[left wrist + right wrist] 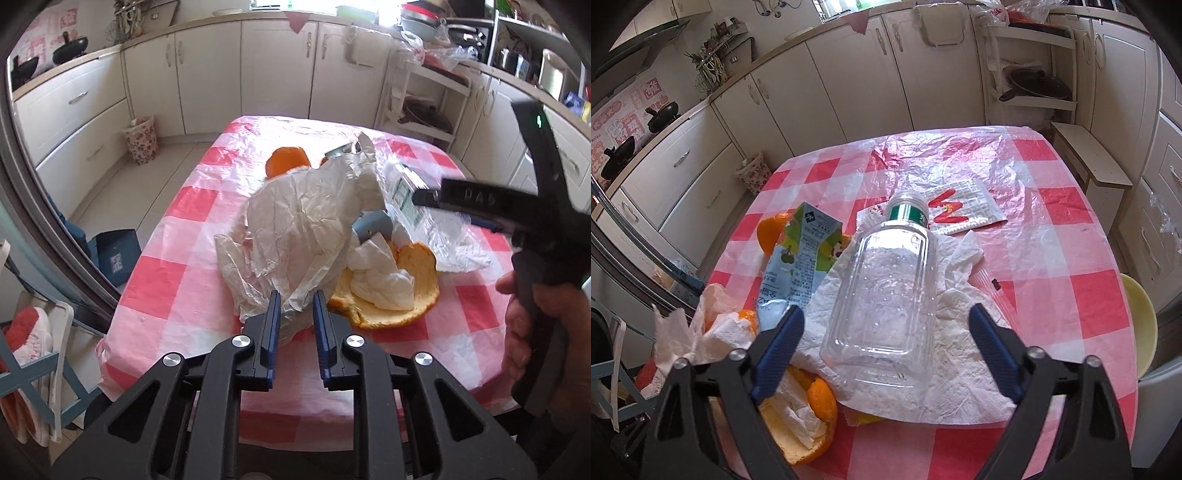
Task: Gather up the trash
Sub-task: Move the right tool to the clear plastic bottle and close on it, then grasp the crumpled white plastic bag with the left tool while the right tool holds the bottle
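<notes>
Pinching the crumpled white bag (295, 236), the left gripper (295, 314) holds thin plastic (tearing is likely), while the right gripper (886, 328) straddles the clear bottle (882, 295) ungripped; it could roll away.

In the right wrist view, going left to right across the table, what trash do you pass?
Crumpled tissue at the left edge → printed carton → clear plastic bottle → red-and-white sachet, lying farther back on the table.
</notes>
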`<state>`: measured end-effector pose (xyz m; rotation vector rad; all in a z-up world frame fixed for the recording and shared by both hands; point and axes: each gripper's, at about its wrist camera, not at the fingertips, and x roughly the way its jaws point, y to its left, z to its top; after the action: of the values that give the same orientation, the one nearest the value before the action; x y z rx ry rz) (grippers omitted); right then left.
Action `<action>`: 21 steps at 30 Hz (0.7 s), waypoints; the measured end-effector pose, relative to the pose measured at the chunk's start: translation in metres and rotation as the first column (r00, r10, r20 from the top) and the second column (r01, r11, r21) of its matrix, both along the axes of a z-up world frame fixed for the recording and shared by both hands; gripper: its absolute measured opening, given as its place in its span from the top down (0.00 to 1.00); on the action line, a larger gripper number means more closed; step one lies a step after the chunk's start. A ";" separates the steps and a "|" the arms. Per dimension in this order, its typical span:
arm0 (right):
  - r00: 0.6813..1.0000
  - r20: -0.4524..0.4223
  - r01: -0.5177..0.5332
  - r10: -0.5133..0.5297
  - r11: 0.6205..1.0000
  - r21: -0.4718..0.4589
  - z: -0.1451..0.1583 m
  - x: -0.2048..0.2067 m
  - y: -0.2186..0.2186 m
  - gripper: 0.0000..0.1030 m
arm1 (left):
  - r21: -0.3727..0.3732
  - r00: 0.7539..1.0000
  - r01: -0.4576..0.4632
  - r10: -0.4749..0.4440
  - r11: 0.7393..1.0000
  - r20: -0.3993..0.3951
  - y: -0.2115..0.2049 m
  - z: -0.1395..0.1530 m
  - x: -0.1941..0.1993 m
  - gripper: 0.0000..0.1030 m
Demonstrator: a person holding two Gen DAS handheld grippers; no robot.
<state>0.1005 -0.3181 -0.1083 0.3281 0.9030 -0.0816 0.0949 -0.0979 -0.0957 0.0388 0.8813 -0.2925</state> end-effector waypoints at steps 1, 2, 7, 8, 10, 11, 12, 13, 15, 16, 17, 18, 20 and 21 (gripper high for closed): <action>1.000 -0.007 -0.003 0.003 1.000 0.018 -0.002 0.000 -0.002 0.40 | -0.009 1.000 -0.007 0.007 1.000 -0.009 0.005 0.001 0.002 0.99; 1.000 -0.010 -0.001 0.002 1.000 0.023 -0.004 0.000 -0.004 0.43 | -0.026 1.000 -0.018 0.018 0.999 -0.015 0.011 0.002 0.003 0.99; 0.999 0.052 -0.003 0.000 0.998 0.063 0.004 -0.008 -0.012 0.45 | -0.059 0.999 -0.052 0.052 0.997 -0.001 0.030 0.013 0.003 0.99; 0.998 0.062 -0.001 -0.003 0.998 0.071 0.006 -0.010 -0.014 0.45 | -0.066 0.998 -0.059 0.059 0.996 0.003 0.034 0.016 0.003 0.99; 0.997 0.071 0.003 -0.009 0.996 0.090 0.008 -0.012 -0.017 0.45 | -0.068 0.998 -0.065 0.066 0.996 0.014 0.039 0.020 0.003 0.99; 0.998 0.069 0.004 -0.010 0.995 0.099 0.007 -0.013 -0.019 0.45 | -0.065 0.998 -0.054 0.055 0.996 0.015 0.039 0.021 0.004 0.99; 0.998 0.066 0.005 -0.012 0.995 0.104 0.006 -0.014 -0.020 0.45 | -0.049 0.999 -0.029 0.030 0.998 0.015 0.037 0.020 0.004 0.99; 0.998 0.061 0.005 -0.011 0.994 0.106 0.005 -0.014 -0.020 0.45 | -0.030 1.000 -0.011 0.012 0.999 0.018 0.034 0.019 0.003 0.99; 0.999 0.047 0.000 -0.005 0.994 0.109 0.002 -0.015 -0.019 0.45 | 0.025 0.999 0.028 -0.029 0.999 0.036 0.026 0.016 0.000 0.84; 0.999 0.042 -0.002 -0.002 0.994 0.110 0.001 -0.015 -0.019 0.45 | 0.063 0.998 0.041 -0.044 0.997 0.052 0.021 0.014 -0.002 0.59; 0.999 0.033 -0.005 0.001 0.994 0.110 -0.001 -0.015 -0.019 0.45 | 0.124 0.994 0.042 -0.054 0.991 0.093 0.015 0.012 -0.005 0.35; 1.000 0.025 -0.008 0.006 0.994 0.110 -0.002 -0.014 -0.019 0.44 | 0.173 0.990 0.038 -0.061 0.984 0.131 0.011 0.010 -0.008 0.31; 1.000 0.022 -0.010 0.007 0.994 0.109 -0.004 -0.014 -0.019 0.44 | 0.265 0.982 0.064 -0.108 0.962 0.155 -0.001 0.003 -0.010 0.30; 1.000 0.019 -0.012 0.010 0.994 0.107 -0.005 -0.013 -0.018 0.43 | 0.290 0.980 0.072 -0.122 0.954 0.158 -0.005 0.001 -0.010 0.30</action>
<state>0.0870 -0.3363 -0.1133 0.4233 0.8927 -0.0193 0.0849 -0.1027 -0.0945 0.3698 0.7416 -0.2487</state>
